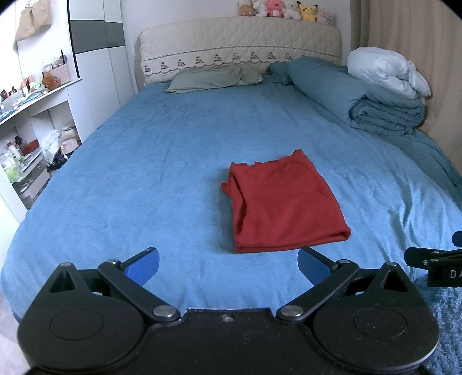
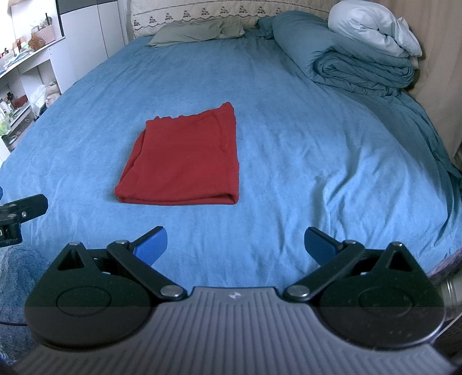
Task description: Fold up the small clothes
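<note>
A red garment (image 1: 284, 202) lies folded into a neat rectangle on the blue bed sheet (image 1: 161, 161), its folded edge toward me. It also shows in the right wrist view (image 2: 184, 160). My left gripper (image 1: 228, 266) is open and empty, hovering near the bed's front edge, just short of and left of the garment. My right gripper (image 2: 236, 245) is open and empty, near the front edge, short of and right of the garment. Each gripper shows at the edge of the other's view: the right one (image 1: 433, 259) and the left one (image 2: 20, 213).
A rolled teal duvet (image 1: 358, 98) with a white pillow (image 1: 387, 72) lies along the bed's right side. A green pillow (image 1: 213, 78) lies at the headboard (image 1: 239, 43), plush toys (image 1: 286, 10) on top. White shelves (image 1: 31, 115) with clutter stand at the left.
</note>
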Available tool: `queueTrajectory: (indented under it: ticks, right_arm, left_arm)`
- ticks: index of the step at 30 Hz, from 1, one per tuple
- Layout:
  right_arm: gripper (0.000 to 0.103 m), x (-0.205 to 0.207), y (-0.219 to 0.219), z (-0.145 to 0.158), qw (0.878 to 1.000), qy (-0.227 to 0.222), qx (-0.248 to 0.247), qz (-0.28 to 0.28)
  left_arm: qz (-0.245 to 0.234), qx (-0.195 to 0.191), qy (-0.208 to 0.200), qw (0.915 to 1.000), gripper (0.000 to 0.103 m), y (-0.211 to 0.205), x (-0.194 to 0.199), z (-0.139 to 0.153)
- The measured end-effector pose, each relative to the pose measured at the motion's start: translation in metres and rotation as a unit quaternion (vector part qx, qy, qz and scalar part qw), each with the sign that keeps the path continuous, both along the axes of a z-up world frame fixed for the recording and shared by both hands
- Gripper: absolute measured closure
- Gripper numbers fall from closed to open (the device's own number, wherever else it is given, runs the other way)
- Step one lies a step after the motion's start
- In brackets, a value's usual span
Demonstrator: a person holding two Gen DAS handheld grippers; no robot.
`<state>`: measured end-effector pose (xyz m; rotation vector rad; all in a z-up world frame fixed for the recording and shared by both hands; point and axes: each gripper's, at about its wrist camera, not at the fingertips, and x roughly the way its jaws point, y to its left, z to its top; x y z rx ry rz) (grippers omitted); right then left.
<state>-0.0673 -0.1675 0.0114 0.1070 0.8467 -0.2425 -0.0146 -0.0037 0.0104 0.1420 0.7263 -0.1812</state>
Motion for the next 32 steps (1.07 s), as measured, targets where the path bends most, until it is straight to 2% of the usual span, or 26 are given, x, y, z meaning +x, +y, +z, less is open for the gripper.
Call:
queueTrajectory:
  ticks: [5,14,18,20,24,28,32]
  right_arm:
    - [0.0,-0.001,0.0,0.001,1.0,-0.003,-0.001,-0.002]
    - [0.0,-0.002,0.001,0.003,1.0,-0.006,-0.007,-0.006]
    - [0.0,0.001,0.001,0.004,1.0,-0.006,-0.008,-0.01]
    - [0.0,0.004,0.0,0.004,1.0,-0.006,-0.008,-0.012]
    - [0.0,0.008,-0.003,0.004,1.0,-0.004,-0.01,-0.012]
    - [0.0,0.014,-0.005,0.001,1.0,0.001,-0.009,-0.014]
    - [0.0,0.02,-0.007,-0.002,1.0,0.007,-0.007,-0.015]
  left_arm:
    - [0.005,0.003,-0.01,0.9999,0.0,-0.003,-0.002,0.0]
    - [0.011,-0.023,-0.017,0.9995,0.0,0.007,0.004,0.002]
    - [0.017,-0.037,-0.002,0.9992,0.0,0.012,0.014,0.001]
    - [0.022,-0.029,-0.001,0.9993,0.0,0.011,0.017,0.0]
    - [0.032,-0.008,-0.03,0.999,0.0,0.008,0.016,0.001]
    - [0.029,-0.036,-0.019,0.9987,0.0,0.012,0.021,0.001]
    - [0.03,-0.027,-0.024,0.9989,0.0,0.009,0.023,-0.002]
